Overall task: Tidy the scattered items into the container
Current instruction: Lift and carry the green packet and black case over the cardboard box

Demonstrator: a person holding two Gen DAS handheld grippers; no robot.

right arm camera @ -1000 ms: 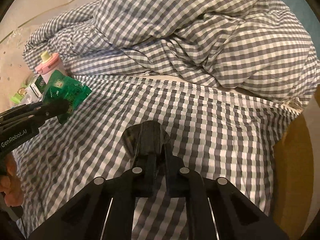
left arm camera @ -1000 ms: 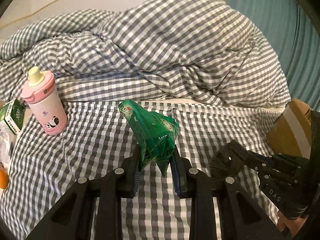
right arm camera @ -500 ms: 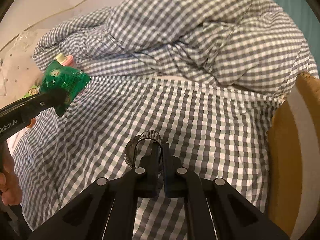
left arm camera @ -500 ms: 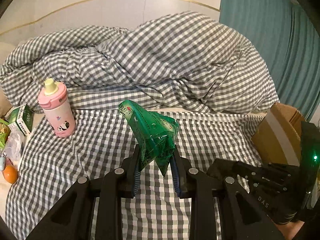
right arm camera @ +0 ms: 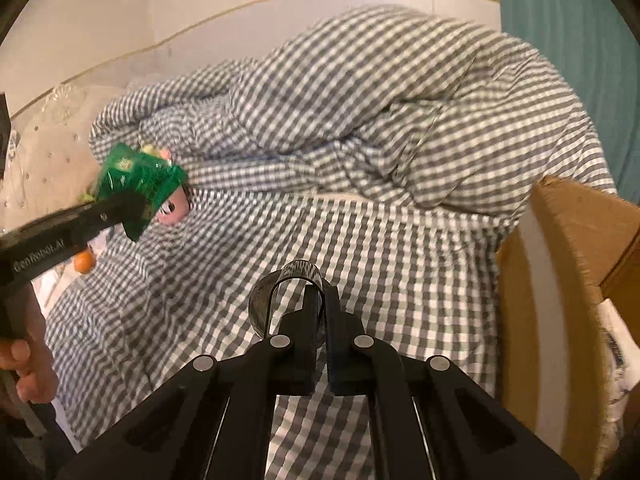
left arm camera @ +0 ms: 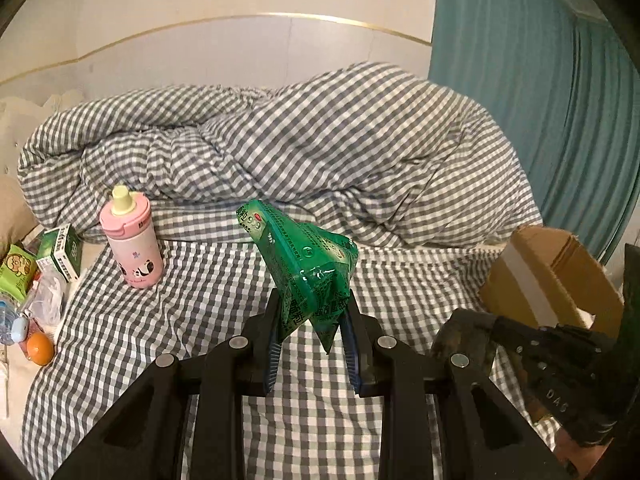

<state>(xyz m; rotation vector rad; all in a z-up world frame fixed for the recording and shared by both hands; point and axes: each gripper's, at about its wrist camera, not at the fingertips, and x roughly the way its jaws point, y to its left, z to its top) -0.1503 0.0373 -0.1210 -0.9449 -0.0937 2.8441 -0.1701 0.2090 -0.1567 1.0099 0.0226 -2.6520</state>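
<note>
Stock held at present: one crinkled green plastic sachet pack (left arm camera: 308, 268), printed with white lettering, clamped by its lower end between the pads of the left hand-held gripper (left arm camera: 310, 344) and standing above the grey-and-white checked bed cover (left arm camera: 208, 320). It looks light, soft and slippery; the film buckles under the pads, so a hold low across the gathered end, as now, seems safest, and a loose pinch could let it slide out. One dark translucent ring, apparently a roll of tape (right arm camera: 280, 292), pinched through its wall by the right hand-held gripper (right arm camera: 318, 340), whose jaws stand nearly together on it; stiff and light, best held across the band. Destination: brown cardboard box (right arm camera: 560, 280), open, at the right edge of the bed. Not yet collected, at the far left: pink drinking bottle with panda print (left arm camera: 134, 240), standing upright; small green-and-white carton (left arm camera: 64, 252); small orange fruit (left arm camera: 39, 349); other small packets, too blurred to name.
</note>
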